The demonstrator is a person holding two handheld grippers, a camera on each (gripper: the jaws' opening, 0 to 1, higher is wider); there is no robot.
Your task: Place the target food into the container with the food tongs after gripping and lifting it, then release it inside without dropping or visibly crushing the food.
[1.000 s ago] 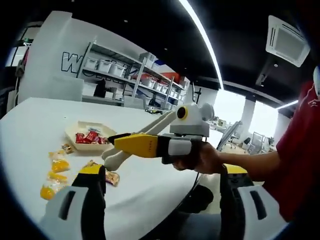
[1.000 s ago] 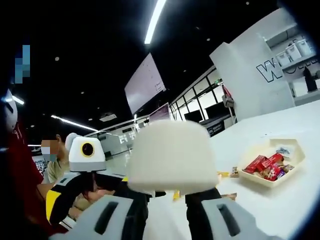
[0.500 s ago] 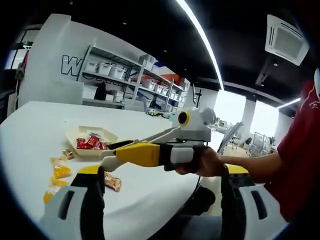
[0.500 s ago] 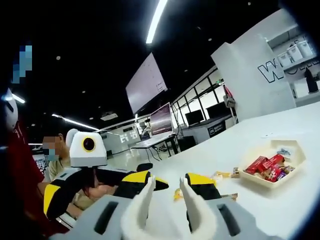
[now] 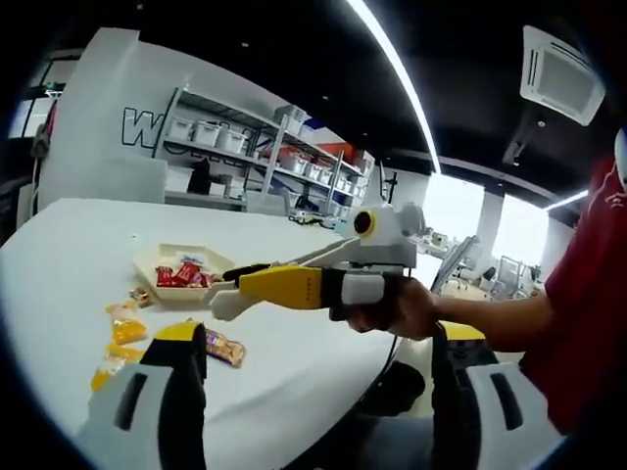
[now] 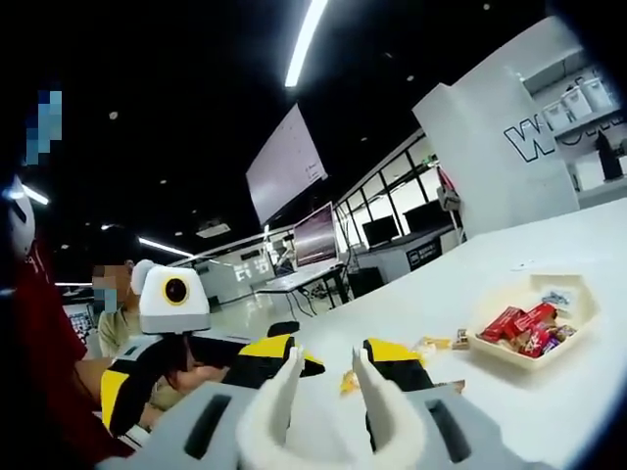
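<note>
My right gripper (image 6: 333,364) is shut on cream food tongs (image 6: 276,399), whose two arms stand a little apart, edge-on, with nothing between them. In the left gripper view a hand holds that right gripper (image 5: 245,279) above the white table (image 5: 69,255), and the tongs' tips (image 5: 221,304) hang just right of a cream tray (image 5: 147,259) of red packets. Yellow snack packets (image 5: 122,331) and a wrapped snack (image 5: 226,348) lie on the table near my left gripper (image 5: 318,338), which is open and holds nothing. The tray (image 6: 582,286) sits at the right in the right gripper view.
A person's red sleeve (image 5: 578,313) and arm reach in from the right. The table's rounded near edge (image 5: 323,411) curves below the grippers. Shelves with white bins (image 5: 216,132) stand behind the table. My left gripper (image 6: 147,367) shows at the left, near small snacks (image 6: 433,344).
One second ago the tongs faced the right gripper's camera flat-on as a broad cream block; they have turned edge-on. The right gripper has shifted slightly while staying above the table.
</note>
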